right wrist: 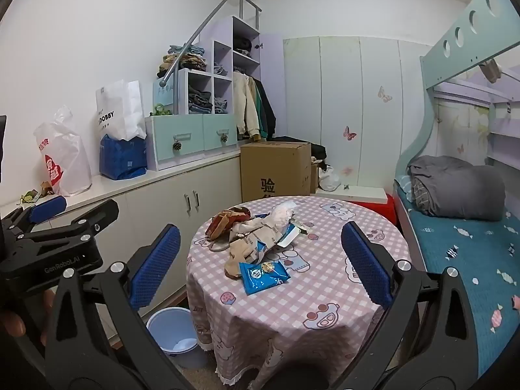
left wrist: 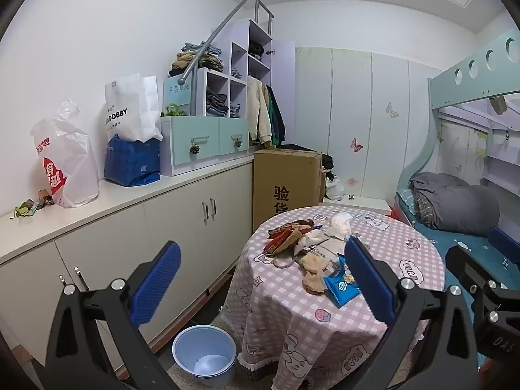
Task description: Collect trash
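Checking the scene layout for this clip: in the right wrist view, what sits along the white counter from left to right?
Small scraps → white plastic bag with red print → blue bag with the white paper bag standing in it → teal drawer unit.

Long white cabinet (left wrist: 136, 224) runs along the left wall with a white plastic bag (left wrist: 65, 159), a blue bag (left wrist: 131, 161) and a white paper bag (left wrist: 131, 109) on top. Cardboard box (left wrist: 286, 178) past it, bunk bed (left wrist: 468, 91) on the right with a grey bundle (left wrist: 455, 201), probably a duvet.

The tablecloth (right wrist: 292, 308) hides the table's legs.
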